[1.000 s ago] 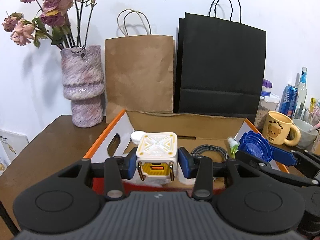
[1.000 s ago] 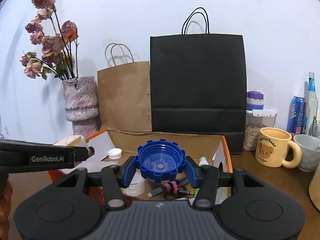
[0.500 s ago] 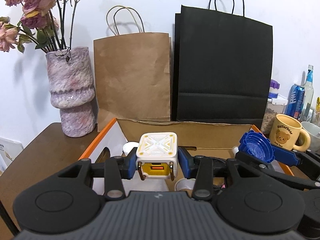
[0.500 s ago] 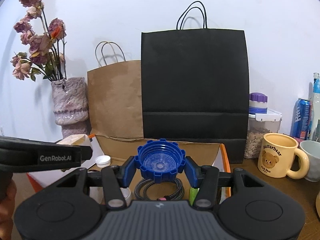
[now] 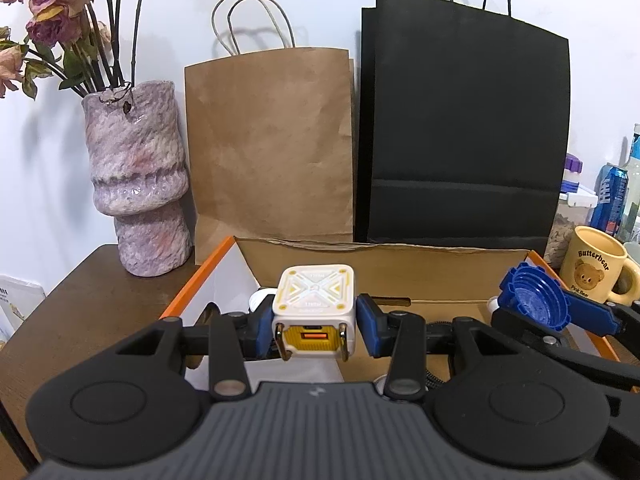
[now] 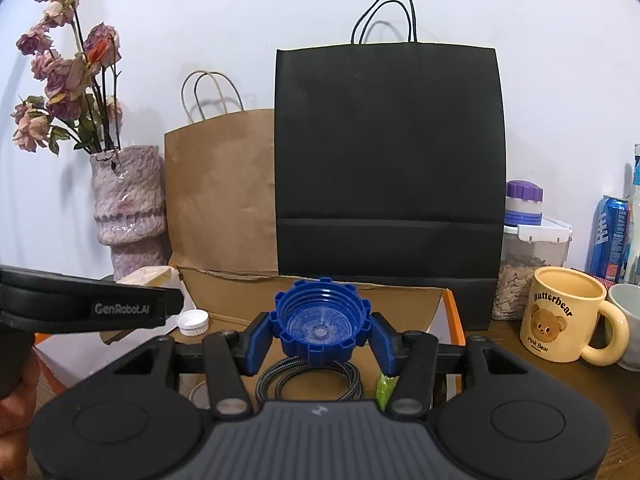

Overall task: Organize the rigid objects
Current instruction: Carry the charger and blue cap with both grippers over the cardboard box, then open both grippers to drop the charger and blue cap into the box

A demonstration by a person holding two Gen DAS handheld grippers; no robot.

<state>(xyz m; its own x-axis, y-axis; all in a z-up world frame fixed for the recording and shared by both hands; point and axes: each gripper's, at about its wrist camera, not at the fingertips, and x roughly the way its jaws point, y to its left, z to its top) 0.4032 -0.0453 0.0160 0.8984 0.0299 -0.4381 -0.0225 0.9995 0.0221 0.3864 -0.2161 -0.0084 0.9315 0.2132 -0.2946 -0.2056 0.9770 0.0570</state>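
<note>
My left gripper (image 5: 315, 330) is shut on a white and yellow cube charger (image 5: 314, 310), held above the open cardboard box (image 5: 384, 256) with orange edges. My right gripper (image 6: 320, 338) is shut on a blue notched jar lid (image 6: 321, 324), held over the same box. That lid (image 5: 534, 306) also shows at the right of the left wrist view. In the box lie a coiled braided cable (image 6: 312, 380), a white bottle cap (image 6: 193, 322) and a small green item (image 6: 383, 390). The left gripper's body (image 6: 92, 306) crosses the left side of the right wrist view.
Behind the box stand a brown paper bag (image 5: 272, 144) and a black paper bag (image 5: 464, 136). A purple vase (image 5: 138, 184) with dried flowers is at back left. A yellow bear mug (image 6: 568, 320), a seed jar (image 6: 524, 256) and a blue can (image 6: 610, 236) crowd the right.
Both grippers have moved forward toward the bags, over the box, each keeping its object. The bags and vase look larger and nearer.
</note>
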